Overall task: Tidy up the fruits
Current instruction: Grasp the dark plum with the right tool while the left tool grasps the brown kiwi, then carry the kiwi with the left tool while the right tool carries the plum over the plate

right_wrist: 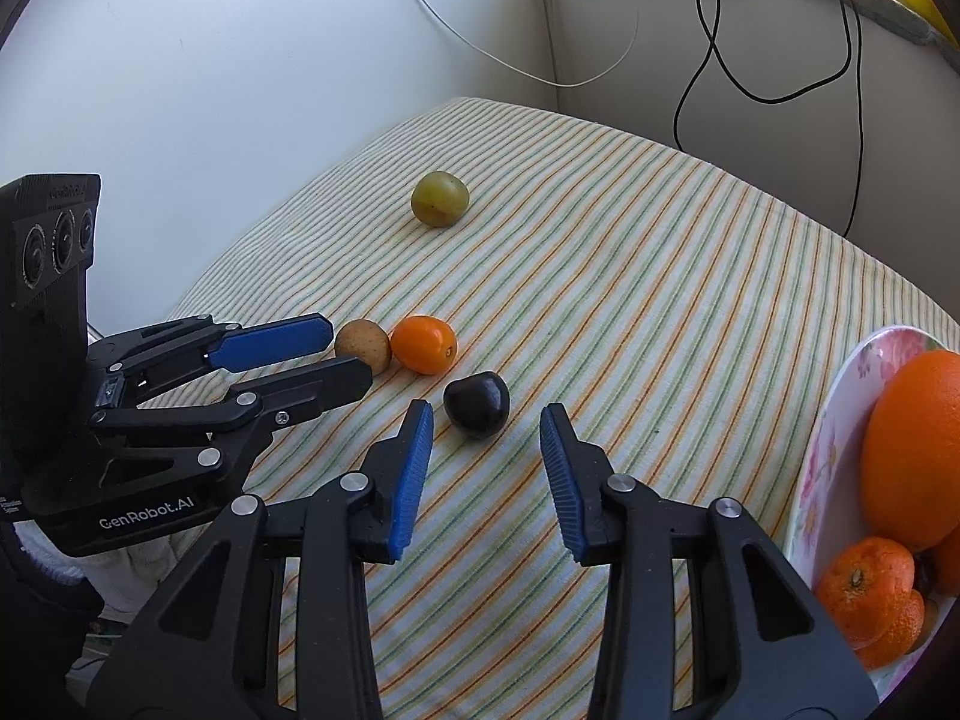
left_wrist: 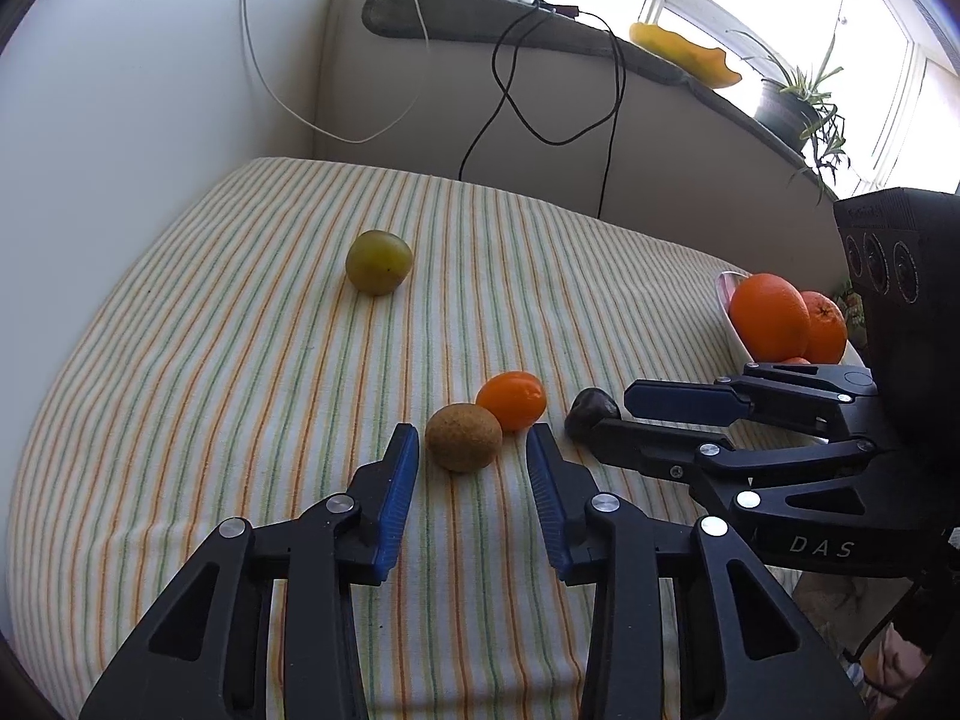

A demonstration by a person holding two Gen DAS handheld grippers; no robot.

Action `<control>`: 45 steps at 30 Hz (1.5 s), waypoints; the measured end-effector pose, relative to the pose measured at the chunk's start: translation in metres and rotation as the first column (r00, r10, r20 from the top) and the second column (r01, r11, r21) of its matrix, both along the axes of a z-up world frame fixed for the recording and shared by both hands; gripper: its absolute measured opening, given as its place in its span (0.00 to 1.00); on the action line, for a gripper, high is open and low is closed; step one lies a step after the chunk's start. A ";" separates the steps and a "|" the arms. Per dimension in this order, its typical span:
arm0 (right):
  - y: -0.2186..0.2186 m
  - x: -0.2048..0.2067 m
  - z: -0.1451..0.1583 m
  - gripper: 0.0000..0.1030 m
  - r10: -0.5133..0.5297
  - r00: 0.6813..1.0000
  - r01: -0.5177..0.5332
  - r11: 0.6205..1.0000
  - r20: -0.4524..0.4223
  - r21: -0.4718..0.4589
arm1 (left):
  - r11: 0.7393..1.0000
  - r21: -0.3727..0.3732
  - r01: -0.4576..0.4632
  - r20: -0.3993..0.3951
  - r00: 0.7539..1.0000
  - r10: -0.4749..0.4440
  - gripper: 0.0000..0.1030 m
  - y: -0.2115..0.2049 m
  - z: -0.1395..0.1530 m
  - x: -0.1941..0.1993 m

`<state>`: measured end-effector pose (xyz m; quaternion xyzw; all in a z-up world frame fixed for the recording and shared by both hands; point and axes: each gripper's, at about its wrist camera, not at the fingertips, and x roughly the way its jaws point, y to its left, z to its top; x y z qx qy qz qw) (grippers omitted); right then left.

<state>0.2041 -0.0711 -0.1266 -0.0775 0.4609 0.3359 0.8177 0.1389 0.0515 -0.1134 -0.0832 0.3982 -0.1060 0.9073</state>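
Note:
On the striped cloth lie a brown kiwi, a small orange fruit touching it, a dark plum and, farther back, a green fruit. My left gripper is open, its tips just short of the kiwi on either side. My right gripper is open, its tips just short of the plum. In the right wrist view the kiwi, orange fruit and green fruit show too. A floral plate at the right holds oranges.
The striped cloth covers the table. White walls stand at the left and back. Cables hang from a ledge with a potted plant and a yellow dish. The plate sits at the table's right edge.

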 end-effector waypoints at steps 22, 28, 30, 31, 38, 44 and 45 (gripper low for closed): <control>0.012 -0.010 0.002 0.24 0.022 0.999 -0.020 0.999 0.049 -0.043 | 1.000 0.023 0.000 0.010 1.000 0.000 0.24 0.001 0.001 -0.001; 0.004 -0.019 0.014 0.24 0.020 0.998 -0.019 1.000 0.068 -0.017 | 1.000 0.019 0.001 0.028 1.000 -0.001 0.24 -0.001 0.009 -0.008; 0.000 -0.023 0.017 0.24 0.016 0.997 -0.015 1.000 0.072 -0.010 | 1.000 0.016 0.002 0.035 0.999 -0.002 0.24 -0.003 0.013 -0.011; -0.003 -0.024 0.019 0.24 0.013 0.997 -0.013 1.000 0.073 -0.005 | 1.000 0.014 0.003 0.038 0.999 -0.004 0.24 -0.005 0.015 -0.012; -0.027 -0.036 0.036 0.24 -0.010 0.996 0.007 1.000 0.094 0.027 | 1.000 -0.002 0.030 0.063 0.998 -0.030 0.24 -0.020 0.026 -0.017; -0.058 -0.044 0.050 0.24 -0.053 0.993 0.047 0.997 0.108 0.058 | 0.997 -0.016 0.070 0.078 0.995 -0.068 0.24 -0.038 0.032 -0.019; -0.064 -0.044 0.051 0.24 -0.062 0.992 0.056 0.996 0.109 0.063 | 0.997 -0.019 0.076 0.079 0.994 -0.075 0.24 -0.042 0.033 -0.019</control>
